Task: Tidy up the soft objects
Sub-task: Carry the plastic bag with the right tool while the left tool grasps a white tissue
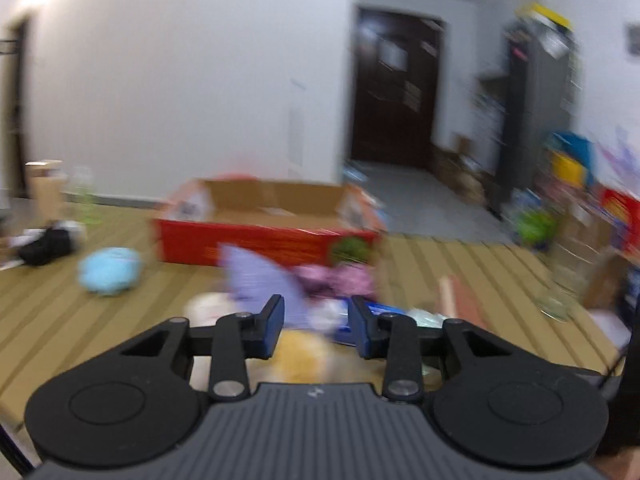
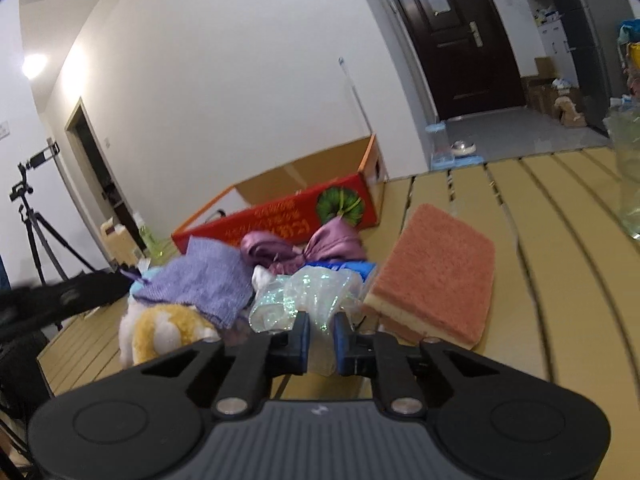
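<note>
So my right gripper (image 2: 319, 338) has its jaws clenched on the iridescent film (image 2: 304, 292) at the front of the soft pile, pads pinching a fold of it. The left gripper (image 1: 316, 328) is partly parted with nothing between the pads, hanging over the same heap; that view is badly blurred. The pile sits on the slatted worktop (image 2: 540, 208), just in front of the red cardboard box (image 2: 280, 216). My take: lift the film slowly, since it's crinkly and could drag the purple knit (image 2: 204, 280) or the yellow plush (image 2: 168, 332) along. Clear the pink sponge (image 2: 436, 272) too.
</note>
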Tool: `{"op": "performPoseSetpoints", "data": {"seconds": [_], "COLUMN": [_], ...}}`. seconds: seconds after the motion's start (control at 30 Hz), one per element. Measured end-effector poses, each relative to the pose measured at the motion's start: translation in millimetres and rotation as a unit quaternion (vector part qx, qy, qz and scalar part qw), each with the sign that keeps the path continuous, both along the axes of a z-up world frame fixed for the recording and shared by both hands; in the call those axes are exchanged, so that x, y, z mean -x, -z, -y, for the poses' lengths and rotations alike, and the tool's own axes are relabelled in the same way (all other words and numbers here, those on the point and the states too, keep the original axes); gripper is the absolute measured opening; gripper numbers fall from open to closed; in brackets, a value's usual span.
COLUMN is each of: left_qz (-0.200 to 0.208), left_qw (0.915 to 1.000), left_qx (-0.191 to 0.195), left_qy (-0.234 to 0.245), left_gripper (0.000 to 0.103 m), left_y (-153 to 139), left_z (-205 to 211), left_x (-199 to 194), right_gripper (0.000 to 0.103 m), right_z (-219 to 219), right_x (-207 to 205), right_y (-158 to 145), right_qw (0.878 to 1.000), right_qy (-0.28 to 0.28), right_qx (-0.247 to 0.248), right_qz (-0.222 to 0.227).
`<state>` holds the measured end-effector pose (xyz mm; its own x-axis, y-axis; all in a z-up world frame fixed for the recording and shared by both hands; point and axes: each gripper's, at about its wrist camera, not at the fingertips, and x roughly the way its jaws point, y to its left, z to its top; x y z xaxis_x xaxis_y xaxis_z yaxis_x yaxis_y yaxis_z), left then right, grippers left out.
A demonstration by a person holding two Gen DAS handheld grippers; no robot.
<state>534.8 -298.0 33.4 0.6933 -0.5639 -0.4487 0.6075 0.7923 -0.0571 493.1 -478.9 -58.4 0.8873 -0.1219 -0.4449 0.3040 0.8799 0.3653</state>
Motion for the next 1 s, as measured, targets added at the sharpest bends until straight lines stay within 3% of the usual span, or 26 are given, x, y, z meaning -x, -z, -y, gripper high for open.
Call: {"op": "performPoseSetpoints", "data": {"seconds": [0.1,0.27,0.3,0.33,0.37,0.47,0.73,0.9,1.0], "left_qz": [-0.024,-0.078,-0.08,-0.08,-0.087,-0.094,-0.074,-0.05,-0.027], "left_qw": [0.9979,0.9902,0.9893,0.9884,0.9873,0.9897,0.9944,0.9977,0.9981], "left_qx": [-0.059,-0.109,-0.114,-0.12,-0.122,-0.095,-0.066,-0.024,0.017], "left_qy": [0.005,-0.041,-0.043,-0.047,-0.053,-0.05,-0.034,-0.04,-0.054], "left_gripper": [0.036,0.036,0.028,0.005,0.005,0.005,0.004,0.004,0.004], "left_y": [6.9,37.2,42.5,47.9,51.1,49.9,18.1,-14.4,-39.3], "left_z": [41.2,85.0,90.1,94.1,96.4,92.0,71.5,30.5,-14.6], "left_x": [-21.1,-60.9,-64.6,-68.4,-71.5,-71.2,-45.9,-22.1,-3.9], "right_gripper": [0.012,0.012,0.012,0.012,0.012,0.012,0.012,0.011,0.012], "right_z": [5.4,20.2,22.6,24.8,26.4,27.6,22.6,9.6,-9.9], "right_x": [11.2,14.9,13.8,13.1,12.4,12.1,7.8,9.6,15.6], "right_y": [-4.7,4.2,7.0,9.9,12.0,14.8,15.1,1.2,-17.7], "right_qw": [1.0,1.0,1.0,1.0,1.0,1.0,0.999,1.0,0.999], "right_qy": [0.014,0.023,0.02,0.019,0.016,0.008,-0.003,-0.008,-0.022], "right_qx": [0.017,0.012,0.008,0.004,0.002,0.004,0.008,0.016,0.033], "right_qz": [0.003,-0.014,-0.019,-0.023,-0.026,-0.03,-0.031,-0.01,0.019]}}
